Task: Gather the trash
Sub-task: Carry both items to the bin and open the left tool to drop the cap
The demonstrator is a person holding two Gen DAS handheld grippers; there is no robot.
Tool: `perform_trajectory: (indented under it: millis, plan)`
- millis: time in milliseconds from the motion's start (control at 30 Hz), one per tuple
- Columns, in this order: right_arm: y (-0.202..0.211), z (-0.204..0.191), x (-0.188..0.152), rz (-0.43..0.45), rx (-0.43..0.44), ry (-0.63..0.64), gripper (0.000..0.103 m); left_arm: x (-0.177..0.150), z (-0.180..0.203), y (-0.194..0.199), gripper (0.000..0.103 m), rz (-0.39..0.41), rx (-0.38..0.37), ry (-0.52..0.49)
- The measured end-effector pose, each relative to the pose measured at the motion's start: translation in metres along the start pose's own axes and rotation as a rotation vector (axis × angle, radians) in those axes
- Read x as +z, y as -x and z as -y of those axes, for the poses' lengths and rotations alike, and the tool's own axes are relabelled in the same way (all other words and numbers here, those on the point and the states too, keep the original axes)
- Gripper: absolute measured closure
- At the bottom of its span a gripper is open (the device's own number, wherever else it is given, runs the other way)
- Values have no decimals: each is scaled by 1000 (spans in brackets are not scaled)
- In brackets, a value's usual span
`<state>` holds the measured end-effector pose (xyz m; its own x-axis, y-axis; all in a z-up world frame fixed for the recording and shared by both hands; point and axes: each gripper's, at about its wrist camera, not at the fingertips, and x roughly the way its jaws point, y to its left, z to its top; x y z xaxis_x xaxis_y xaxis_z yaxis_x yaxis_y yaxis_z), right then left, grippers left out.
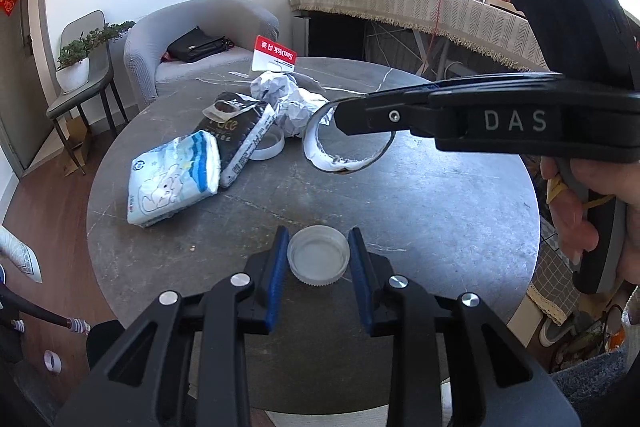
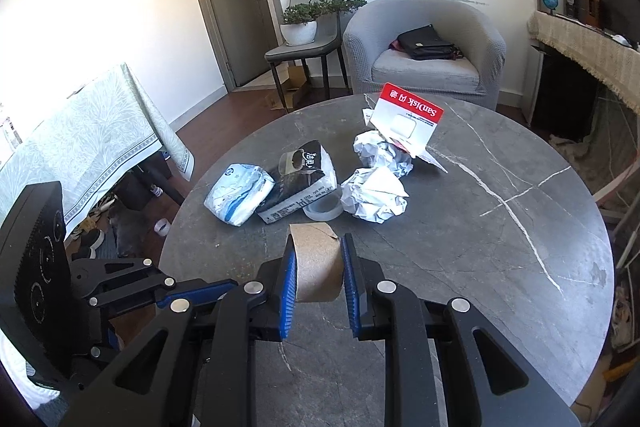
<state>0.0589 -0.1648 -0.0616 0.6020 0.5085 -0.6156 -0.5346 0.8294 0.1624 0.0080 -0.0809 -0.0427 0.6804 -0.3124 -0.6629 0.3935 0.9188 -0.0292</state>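
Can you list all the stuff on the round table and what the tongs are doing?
Round table: one, grey marble, under everything.
Tissue pack: one, white and blue, left side of the pile.
Black packet: one, black with white edge, leaning on the tissue pack.
Crumpled paper balls: two, white, behind the packet.
SanDisk card: one, red and white, propped at the far end.
White lid: one, beside the black packet.
Bottle cap: one, clear white, near edge of the table.
Cardboard tape ring: one, brown, lifted off the table.
Left tongs: blue pads either side of the bottle cap.
Right tongs: shut on the cardboard tape ring.
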Motion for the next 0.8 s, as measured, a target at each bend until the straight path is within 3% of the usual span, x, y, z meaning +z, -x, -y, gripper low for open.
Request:
perform_trajectory:
  millis: [567,800]
  plan:
    - [-22,-63,26,15,116,52,82,-12,-83,38,71,29,77,164]
    - [-38,-84,31,3,138,72,82,-28,-119,44,70,2,116,222]
